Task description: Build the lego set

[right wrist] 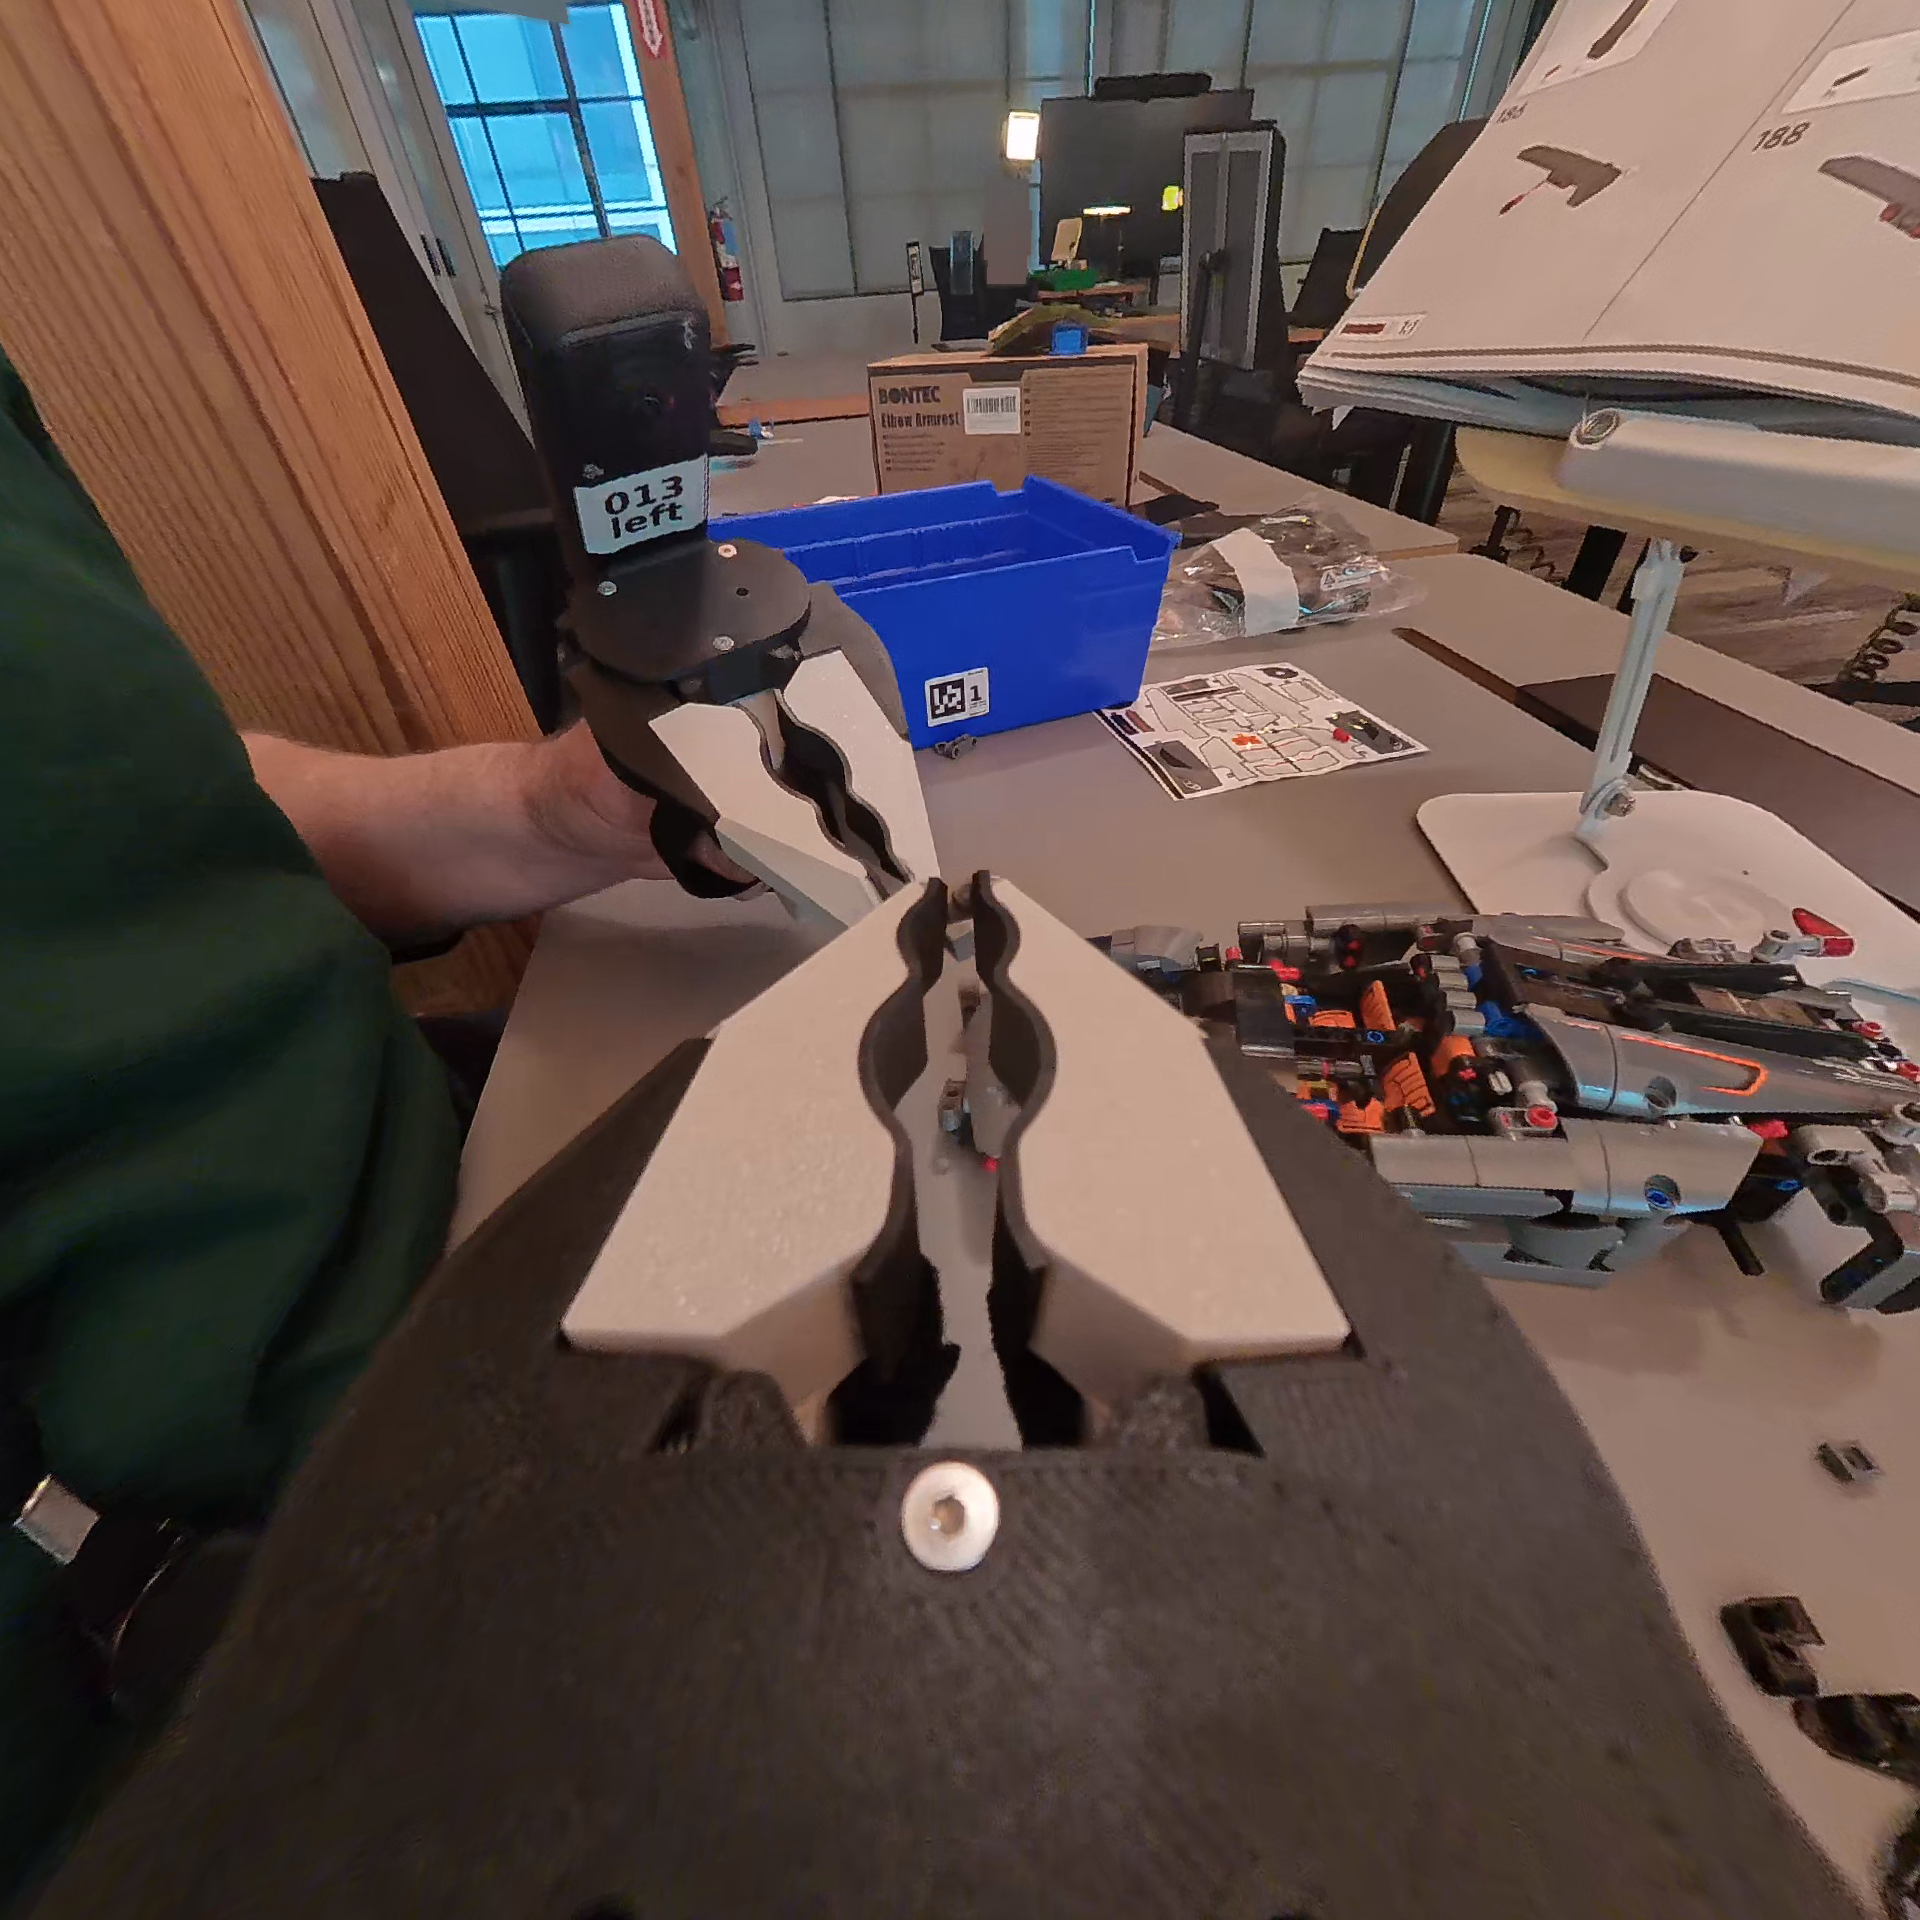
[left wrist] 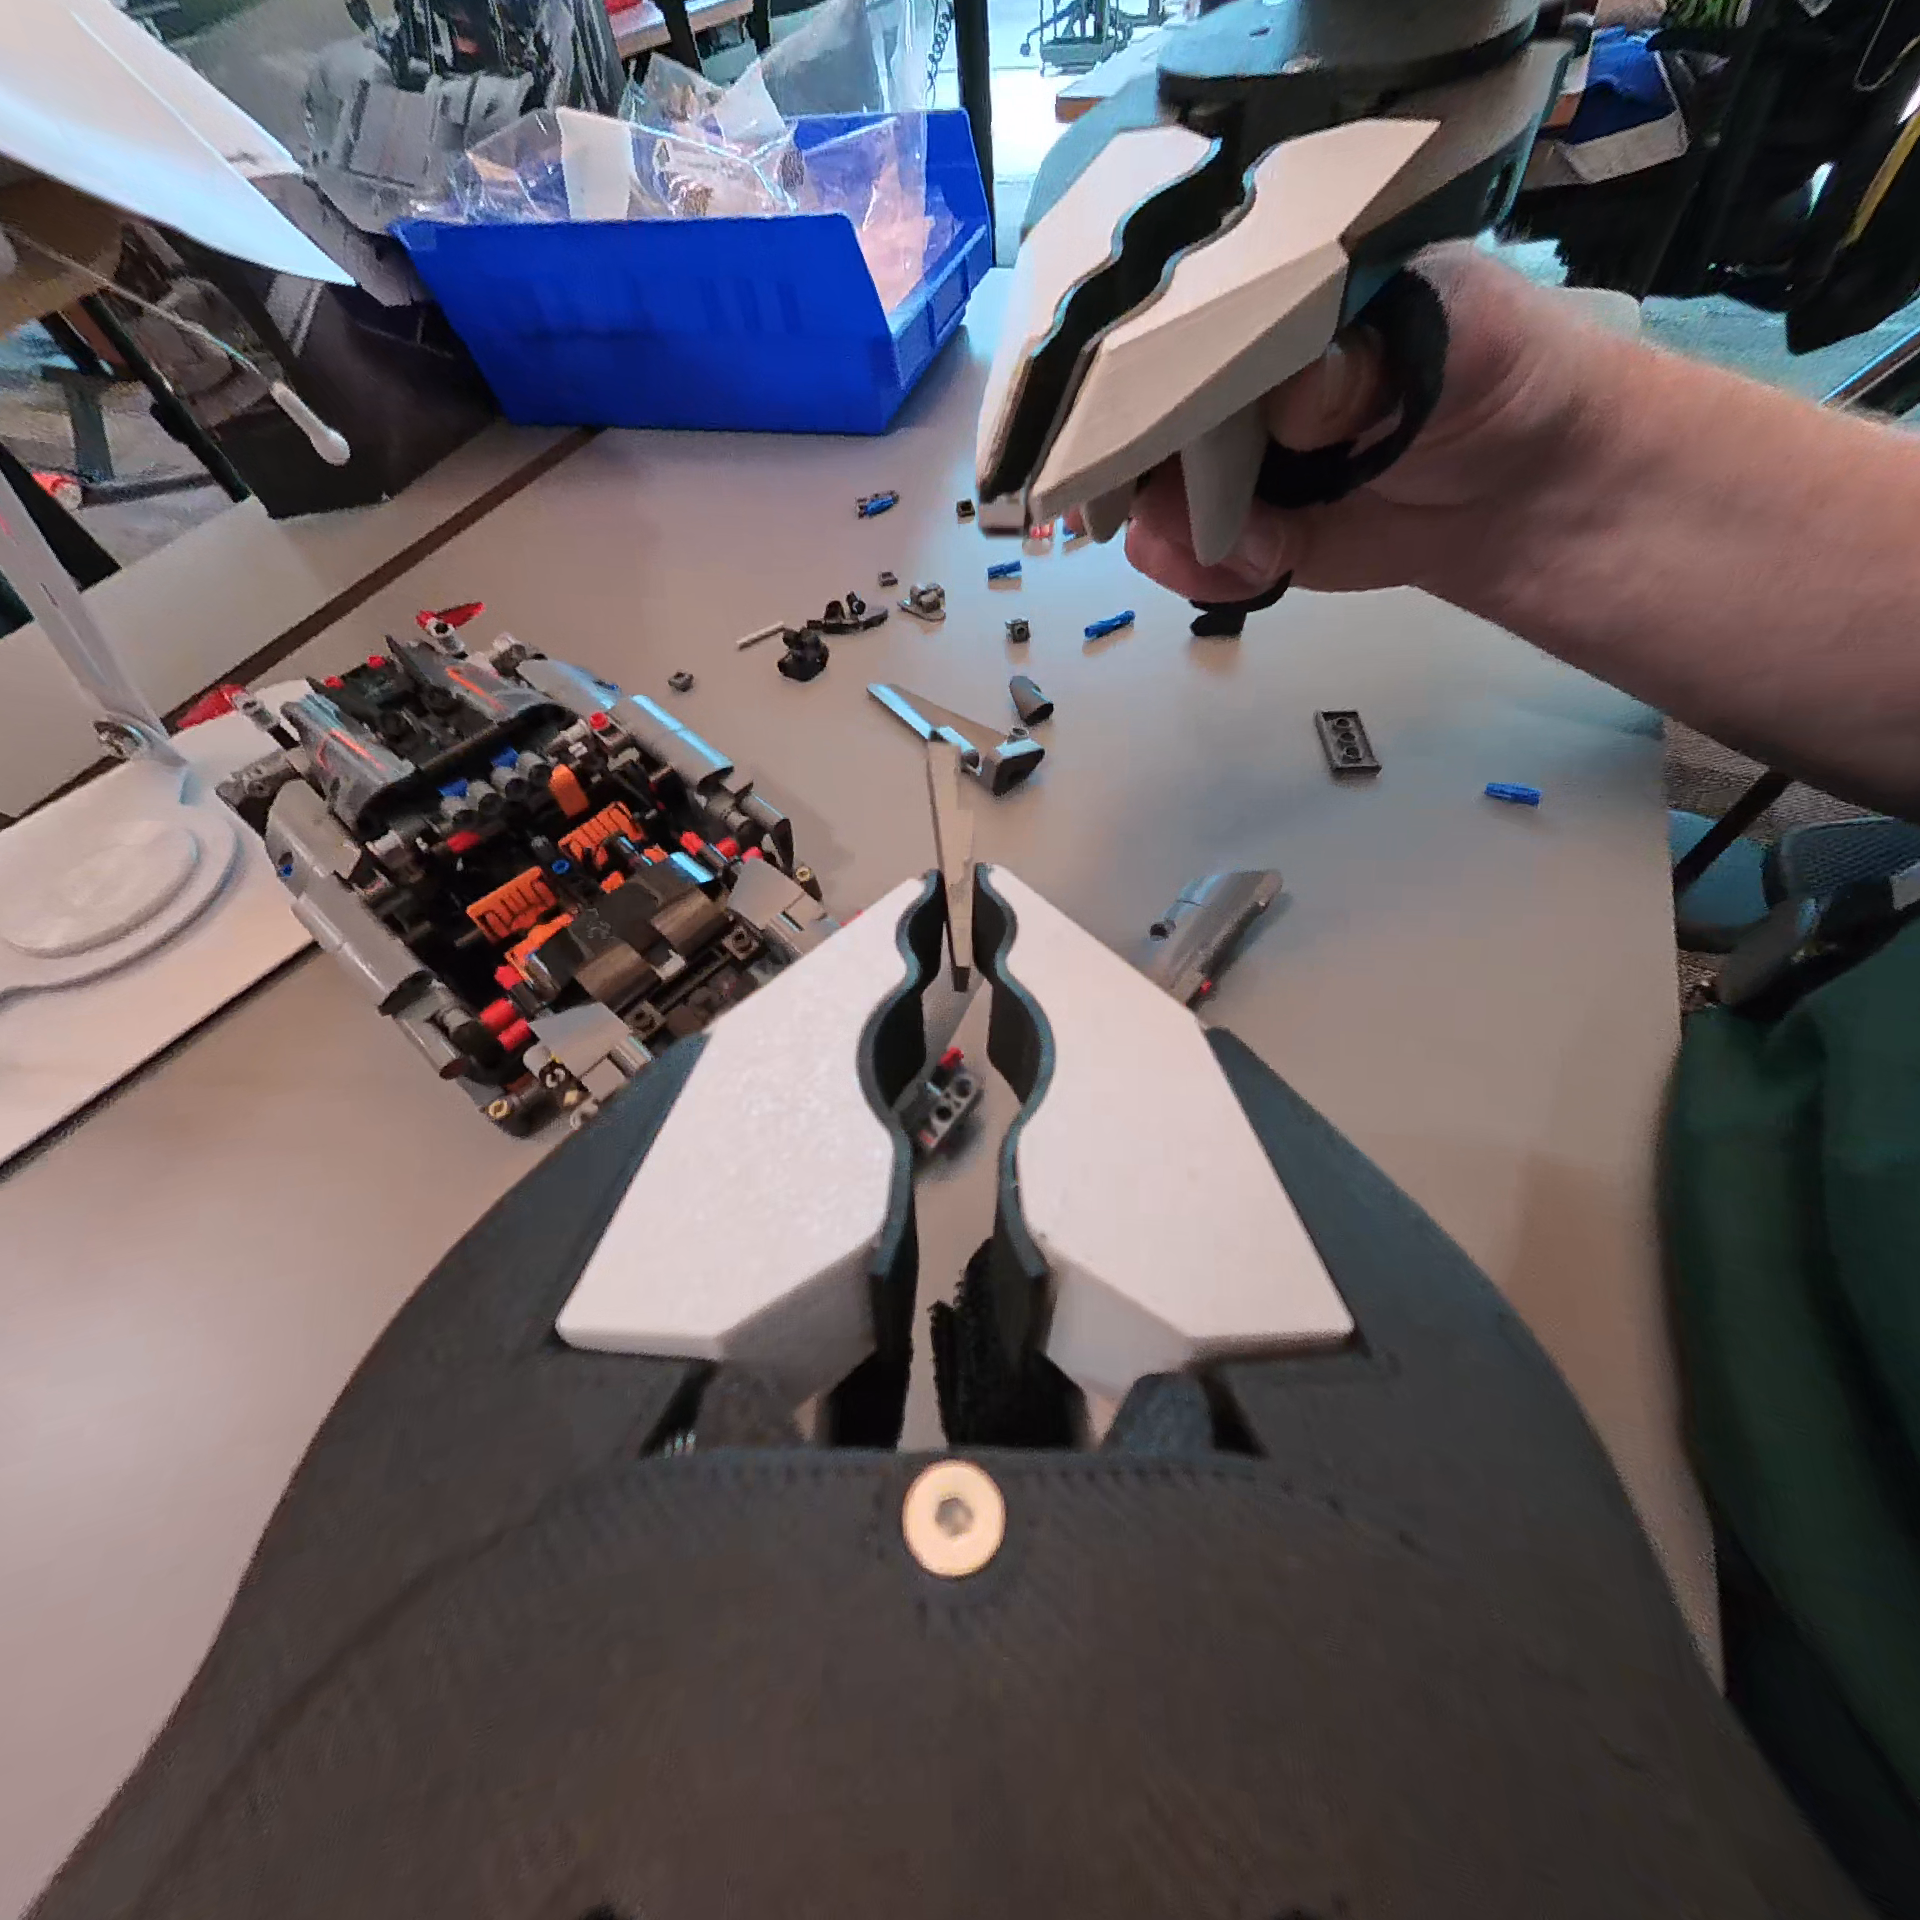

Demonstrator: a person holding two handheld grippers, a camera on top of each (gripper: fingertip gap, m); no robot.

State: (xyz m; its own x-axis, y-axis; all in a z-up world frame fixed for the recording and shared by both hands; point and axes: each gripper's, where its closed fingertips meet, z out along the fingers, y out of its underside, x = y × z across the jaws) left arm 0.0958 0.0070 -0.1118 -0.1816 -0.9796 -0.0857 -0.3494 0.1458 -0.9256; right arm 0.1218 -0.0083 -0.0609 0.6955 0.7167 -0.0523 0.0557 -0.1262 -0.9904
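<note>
My left claw (left wrist: 961,914) pinches a thin grey blade piece (left wrist: 951,831) upright, right claw (right wrist: 961,904) clamps a small grey part (right wrist: 977,1112), both raised above the bench (left wrist: 1351,1039) for joining.

Car model (left wrist: 499,883) is sitting on the desk (left wrist: 1351,1195) at nine o'clock of the left hand-held gripper (left wrist: 961,883). Loose parts (left wrist: 997,748) are lying at twelve o'clock. Bin (left wrist: 707,312) is standing behind them, at eleven o'clock. Stand base (left wrist: 114,883) is resting just beside the model, at its nine o'clock.
</note>
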